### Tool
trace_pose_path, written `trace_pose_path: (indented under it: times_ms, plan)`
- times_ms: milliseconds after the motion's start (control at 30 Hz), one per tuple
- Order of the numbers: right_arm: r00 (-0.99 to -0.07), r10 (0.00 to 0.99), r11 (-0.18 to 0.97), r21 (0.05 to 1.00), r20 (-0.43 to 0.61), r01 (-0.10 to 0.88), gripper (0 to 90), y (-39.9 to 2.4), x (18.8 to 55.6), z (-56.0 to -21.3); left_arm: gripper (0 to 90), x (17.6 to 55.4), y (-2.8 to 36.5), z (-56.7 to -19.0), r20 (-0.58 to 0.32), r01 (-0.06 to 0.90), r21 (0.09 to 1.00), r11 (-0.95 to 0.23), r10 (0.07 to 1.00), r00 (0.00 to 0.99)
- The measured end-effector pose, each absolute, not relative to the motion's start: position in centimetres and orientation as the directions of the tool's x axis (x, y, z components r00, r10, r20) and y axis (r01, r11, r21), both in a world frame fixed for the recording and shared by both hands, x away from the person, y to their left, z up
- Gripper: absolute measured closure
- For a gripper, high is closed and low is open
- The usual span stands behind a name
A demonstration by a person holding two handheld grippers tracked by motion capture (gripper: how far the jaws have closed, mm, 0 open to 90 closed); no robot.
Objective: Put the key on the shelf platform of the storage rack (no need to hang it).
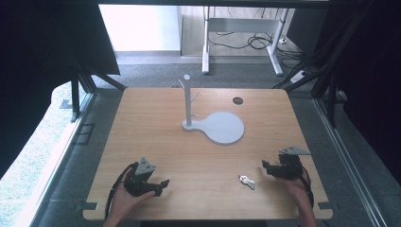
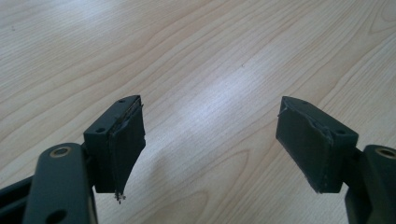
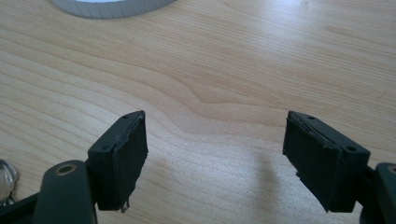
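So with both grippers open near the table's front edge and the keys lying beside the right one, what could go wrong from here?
The keys are small and lie flat on the table, so the right gripper might slide them instead of pinching them. The stand has thin pegs, so hanging something on it could miss or nudge it. The left gripper rests apart, so it steadies nothing.

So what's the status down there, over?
Left hand-held gripper open, empty. Right hand-held gripper open, empty. Keys flat on table, beside right gripper. Stand far off; nothing between.
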State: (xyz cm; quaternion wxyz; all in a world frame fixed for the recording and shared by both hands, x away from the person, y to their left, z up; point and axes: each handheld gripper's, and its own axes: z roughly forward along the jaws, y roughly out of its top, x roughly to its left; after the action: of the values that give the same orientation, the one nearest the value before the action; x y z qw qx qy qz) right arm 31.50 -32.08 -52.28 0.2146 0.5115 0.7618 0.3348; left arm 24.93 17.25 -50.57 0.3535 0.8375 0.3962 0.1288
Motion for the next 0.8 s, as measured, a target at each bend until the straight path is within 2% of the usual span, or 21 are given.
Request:
trace_pose_path:
  times_ms: [333, 600, 800]
  plan:
    - [-0.381, 0.924, 0.244, 0.710, 0.038, 0.661, 23.7, -32.4, 31.3, -52.0, 23.9, 24.7, 17.2, -50.4, -0.062, 0.559, 0.701, -0.442, 0.744, 0.666]
    - [-0.421, 0.906, 0.259, 0.723, 0.049, 0.640, 27.0, -32.5, 30.3, -51.0, 23.5, 25.0, 16.7, -50.4, -0.073, 0.551, 0.698, -0.457, 0.721, 0.690]
    - [-0.398, 0.914, 0.226, 0.721, 0.075, 0.655, 25.7, -32.9, 30.0, -50.8, 23.4, 25.4, 16.2, -50.9, -0.071, 0.556, 0.684, -0.473, 0.714, 0.696]
